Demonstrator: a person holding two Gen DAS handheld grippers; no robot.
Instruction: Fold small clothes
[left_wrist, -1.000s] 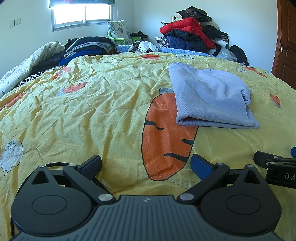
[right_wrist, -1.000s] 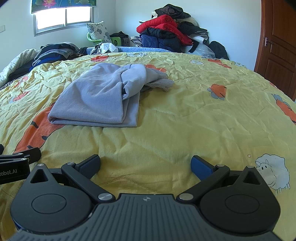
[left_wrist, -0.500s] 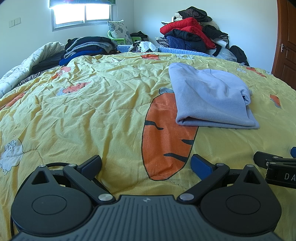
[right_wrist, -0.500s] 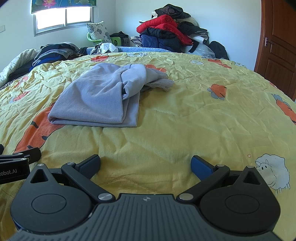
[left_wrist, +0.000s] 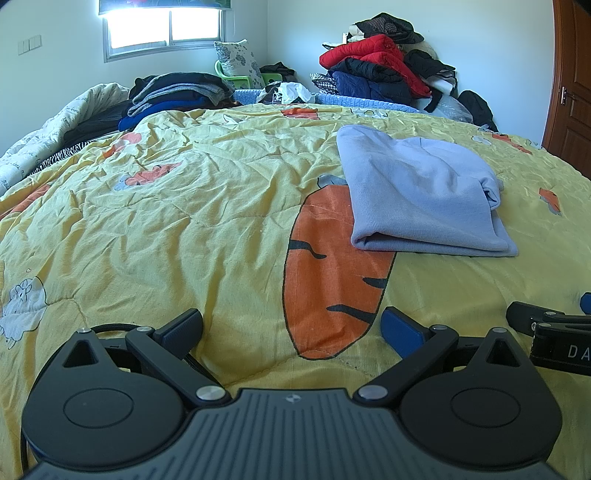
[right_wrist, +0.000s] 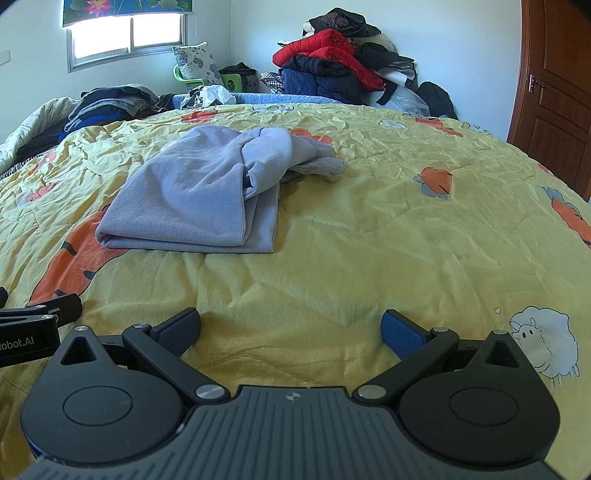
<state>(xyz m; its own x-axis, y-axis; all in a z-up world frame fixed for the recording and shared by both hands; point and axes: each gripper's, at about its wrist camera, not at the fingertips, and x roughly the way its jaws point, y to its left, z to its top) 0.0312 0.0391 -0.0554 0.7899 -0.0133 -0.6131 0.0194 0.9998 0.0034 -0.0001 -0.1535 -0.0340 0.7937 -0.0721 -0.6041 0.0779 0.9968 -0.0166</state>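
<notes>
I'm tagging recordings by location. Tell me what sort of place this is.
Most likely a home bedroom. A yellow quilted bedspread with carrot prints covers a wide bed, a floral pillow stands by the window, and jackets are piled in the corner.

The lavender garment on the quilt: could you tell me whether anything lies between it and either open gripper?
Nothing visible does. Only bare yellow quilt separates the right gripper from the lavender garment. From the left gripper, only quilt with its carrot print lies before the garment. Both grippers are open and empty.
</notes>
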